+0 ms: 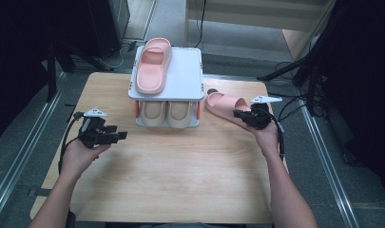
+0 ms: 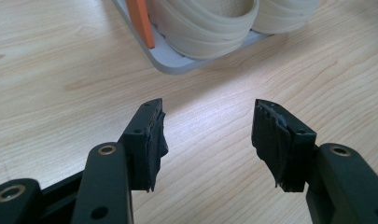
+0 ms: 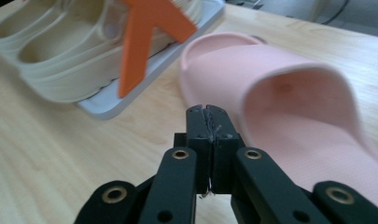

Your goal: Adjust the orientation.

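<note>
1. The loose pink slipper [image 1: 224,105] is lying on the wooden table [image 1: 180,180] at about three o'clock from the small two-tier rack [image 1: 167,97], close beside it, with its toe end pointing toward the right-hand tongs.
2. The right gripper [image 3: 208,122] is sitting at the slipper's near edge with its jaws pressed flat together; from its own camera nothing is lying between them, and the slipper's sidewall is just to their right.
3. I'm judging that the person is working on getting this slipper up beside its mate [image 1: 153,65], which is already resting on the rack's top shelf, above a cream pair [image 1: 167,111] below.
4. The next move is calling for the jaws to part, straddle the slipper's strap or sidewall and clamp before lifting.
5. At nine o'clock from the rack, the left gripper [image 2: 206,140] is hovering open over bare wood.
</note>
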`<state>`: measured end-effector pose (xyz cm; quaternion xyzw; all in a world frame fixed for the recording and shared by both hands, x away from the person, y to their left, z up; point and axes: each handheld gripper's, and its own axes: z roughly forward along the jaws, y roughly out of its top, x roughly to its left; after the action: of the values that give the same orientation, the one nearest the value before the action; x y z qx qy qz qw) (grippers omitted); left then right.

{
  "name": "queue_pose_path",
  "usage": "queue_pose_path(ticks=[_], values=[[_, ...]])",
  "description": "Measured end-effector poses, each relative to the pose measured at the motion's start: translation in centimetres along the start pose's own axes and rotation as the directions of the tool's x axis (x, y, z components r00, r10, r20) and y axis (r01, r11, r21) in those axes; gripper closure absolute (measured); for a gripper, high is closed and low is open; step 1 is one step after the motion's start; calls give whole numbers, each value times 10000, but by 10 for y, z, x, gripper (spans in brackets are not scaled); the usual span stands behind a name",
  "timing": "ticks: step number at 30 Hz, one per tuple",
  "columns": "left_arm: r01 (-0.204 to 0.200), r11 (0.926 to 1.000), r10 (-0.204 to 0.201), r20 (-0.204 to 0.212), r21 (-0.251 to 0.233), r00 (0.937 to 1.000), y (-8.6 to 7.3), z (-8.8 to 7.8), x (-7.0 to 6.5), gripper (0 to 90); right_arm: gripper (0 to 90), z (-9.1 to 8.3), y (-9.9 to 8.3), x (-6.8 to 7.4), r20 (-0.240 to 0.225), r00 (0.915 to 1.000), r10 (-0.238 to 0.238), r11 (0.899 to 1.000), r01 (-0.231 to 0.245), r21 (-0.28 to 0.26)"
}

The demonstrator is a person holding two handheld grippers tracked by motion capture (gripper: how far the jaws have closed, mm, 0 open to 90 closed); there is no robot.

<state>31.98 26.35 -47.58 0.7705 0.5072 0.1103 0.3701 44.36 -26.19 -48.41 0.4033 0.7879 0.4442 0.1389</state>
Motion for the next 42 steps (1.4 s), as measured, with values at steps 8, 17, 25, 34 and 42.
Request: queue_pose_path(ticks=[8,17,25,34,42], values=[[72,10000,-72,-11,20,10000,-6,-1,-1,442,900,7,-3,-26,480,9959,762,9966,-775,263],[106,9999,-106,-10,122,9999,-10,-1,0,442,892,23,-8,-36,632,9931,990,9905,-1045,891],[337,9994,-337,-63,73,9994,-11,-4,5,438,891,26,-7,-30,446,9947,929,9894,-973,1079],[272,9995,-271,-83,143,9996,-11,-3,5,434,886,32,-4,-17,239,9949,977,9868,-999,1277],[316,9994,-315,-20,124,9995,-11,-3,6,433,887,42,1,3,276,9955,903,9854,-934,1422]])
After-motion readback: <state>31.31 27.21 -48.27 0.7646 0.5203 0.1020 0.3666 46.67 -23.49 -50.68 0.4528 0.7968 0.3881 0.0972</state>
